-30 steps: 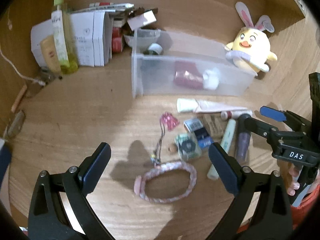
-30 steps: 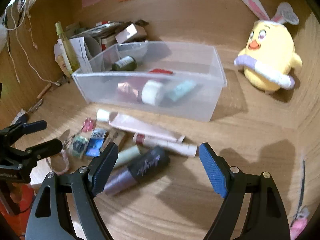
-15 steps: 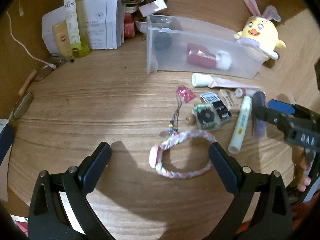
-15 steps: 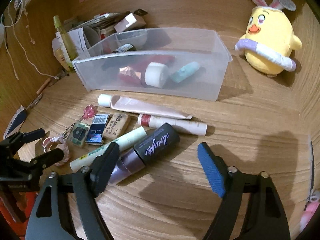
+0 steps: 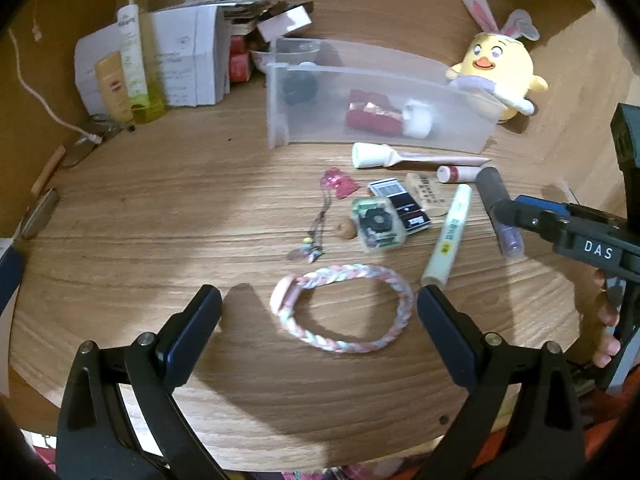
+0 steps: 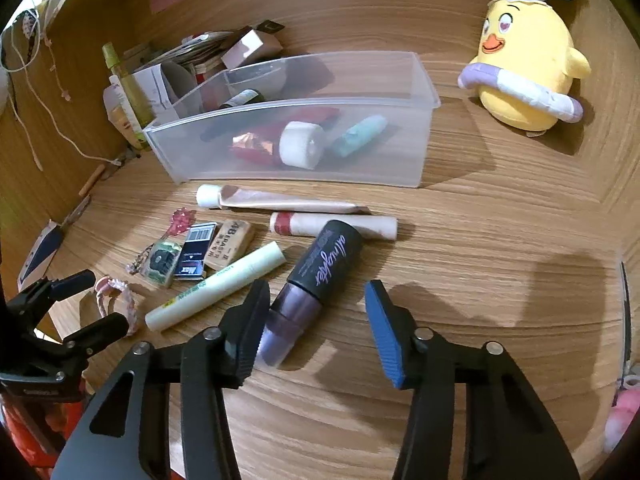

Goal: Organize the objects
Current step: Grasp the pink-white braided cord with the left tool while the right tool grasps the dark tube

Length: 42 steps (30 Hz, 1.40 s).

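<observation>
Small cosmetics and trinkets are spread on the wooden table [image 6: 480,264] in front of a translucent plastic bin [image 6: 424,92], which already holds a red-wrapped item [image 6: 256,146], a white roll [image 6: 300,144], a teal tube [image 6: 360,136] and a dark bottle [image 6: 240,100]. Just in front of the bin a pink squeezed tube [image 6: 280,202] is laid lengthwise, and beside it a white stick with a red band [image 6: 332,226]. A purple bottle with a black cap [image 6: 312,280] is seen tilted on its side, its purple end lying between the fingers of the right gripper [image 6: 316,328], whose jaws are held wide apart and are not closed on anything; whether the left finger touches the bottle cannot be told. A pale green tube [image 6: 216,286] lies just to the left of that bottle, next to an eraser [image 6: 232,244], a small dark box [image 6: 196,248] and a clear green-edged case [image 6: 160,260]. Further left, a braided pink-and-white bracelet [image 5: 344,308] is framed between the fingers of the left gripper [image 5: 320,316], which is also spread wide, with nothing gripped. A pink charm on a cord [image 5: 338,184] lies beyond the bracelet. A yellow chick plush with rabbit ears [image 6: 528,60] is set to the right of the bin, well apart from the loose items. Boxes and a yellow-green spray bottle [image 5: 136,60] are crowded at the far left.
</observation>
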### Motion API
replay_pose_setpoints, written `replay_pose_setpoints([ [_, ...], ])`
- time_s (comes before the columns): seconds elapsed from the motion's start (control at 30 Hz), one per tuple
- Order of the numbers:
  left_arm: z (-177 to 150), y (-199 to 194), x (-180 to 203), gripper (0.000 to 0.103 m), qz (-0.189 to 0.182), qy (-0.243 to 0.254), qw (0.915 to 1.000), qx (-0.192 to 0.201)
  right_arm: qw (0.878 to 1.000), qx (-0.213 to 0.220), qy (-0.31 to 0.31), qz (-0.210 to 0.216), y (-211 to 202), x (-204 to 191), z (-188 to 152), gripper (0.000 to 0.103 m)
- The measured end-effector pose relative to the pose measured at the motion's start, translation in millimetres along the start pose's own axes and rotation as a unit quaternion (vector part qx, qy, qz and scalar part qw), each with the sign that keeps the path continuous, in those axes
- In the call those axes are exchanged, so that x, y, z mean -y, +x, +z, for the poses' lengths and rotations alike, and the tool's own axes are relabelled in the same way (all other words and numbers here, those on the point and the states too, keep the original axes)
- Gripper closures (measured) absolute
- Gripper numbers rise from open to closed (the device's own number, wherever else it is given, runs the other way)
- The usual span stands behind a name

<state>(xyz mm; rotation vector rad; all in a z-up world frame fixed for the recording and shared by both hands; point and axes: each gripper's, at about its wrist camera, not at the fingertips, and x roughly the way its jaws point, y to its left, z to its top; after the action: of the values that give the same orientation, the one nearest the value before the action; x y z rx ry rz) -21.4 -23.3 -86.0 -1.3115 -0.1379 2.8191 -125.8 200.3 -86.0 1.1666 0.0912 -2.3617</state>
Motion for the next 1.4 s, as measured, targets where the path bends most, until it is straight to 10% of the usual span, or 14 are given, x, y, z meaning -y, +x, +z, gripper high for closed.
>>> replay_pose_setpoints([
  [0.23, 0.4, 7.7, 1.6, 0.014, 0.026, 0.004, 0.9996, 0.006, 0.999, -0.007, 0.032, 0.032, 2.8, 7.1, 9.1, 0.061],
  [0.7, 3.5, -1.1, -20.9, 0.087, 0.024, -0.023, 0.9994, 0.007, 1.0, -0.005, 0.014, -0.008, 14.9, 1.5, 10.0, 0.069],
  [1.4, 33.3, -25.8, -23.9, 0.091, 0.011, -0.041, 0.997, 0.065, 0.998, 0.062, 0.004, -0.014, -29.7, 0.3, 24.2, 0.079],
])
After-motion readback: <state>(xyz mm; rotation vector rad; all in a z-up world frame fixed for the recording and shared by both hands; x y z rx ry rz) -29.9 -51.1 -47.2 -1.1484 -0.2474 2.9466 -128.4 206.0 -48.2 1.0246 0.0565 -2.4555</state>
